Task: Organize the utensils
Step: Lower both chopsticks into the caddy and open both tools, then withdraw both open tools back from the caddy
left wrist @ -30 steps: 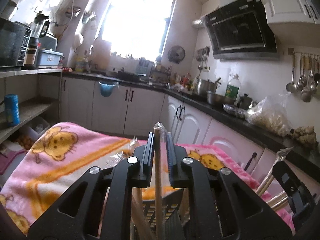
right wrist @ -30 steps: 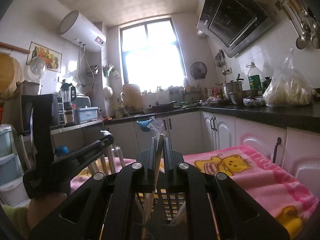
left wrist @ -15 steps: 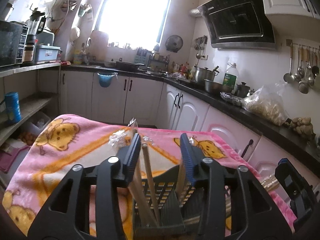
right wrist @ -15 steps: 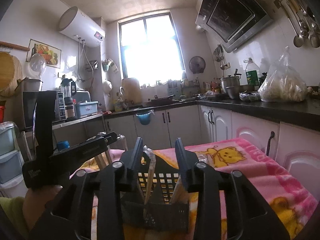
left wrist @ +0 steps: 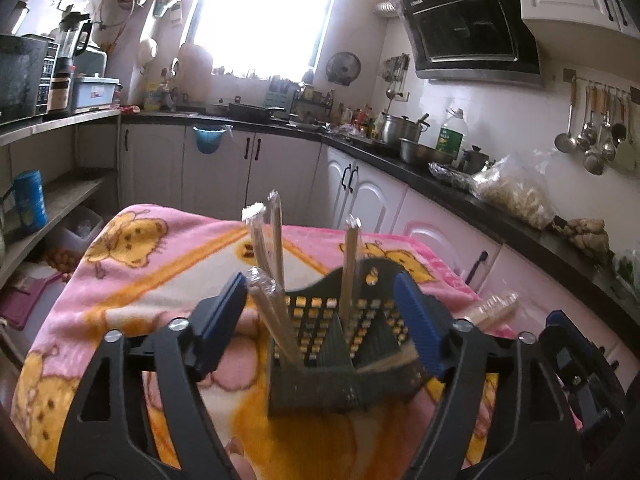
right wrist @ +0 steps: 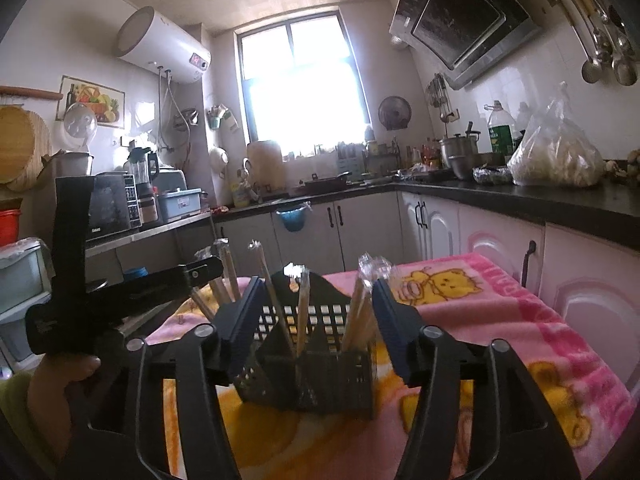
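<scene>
Left gripper (left wrist: 320, 326) apart | right gripper (right wrist: 318, 318) apart | utensil basket (left wrist: 340, 360) between both

Both tools are showing the same build: the left gripper (left wrist: 320, 320) and the right gripper (right wrist: 316, 320) are each wearing matte black plastic arms with triangular cut-outs, round silver screws shining at the joints, and ribbed dark blue pads (left wrist: 416, 326) lining the jaws. Seen from the right wrist, the left tool's black handle is carrying faint pale lettering, and a yellow-green sleeve (right wrist: 16, 408) is showing beneath the hand (right wrist: 56, 384).
</scene>
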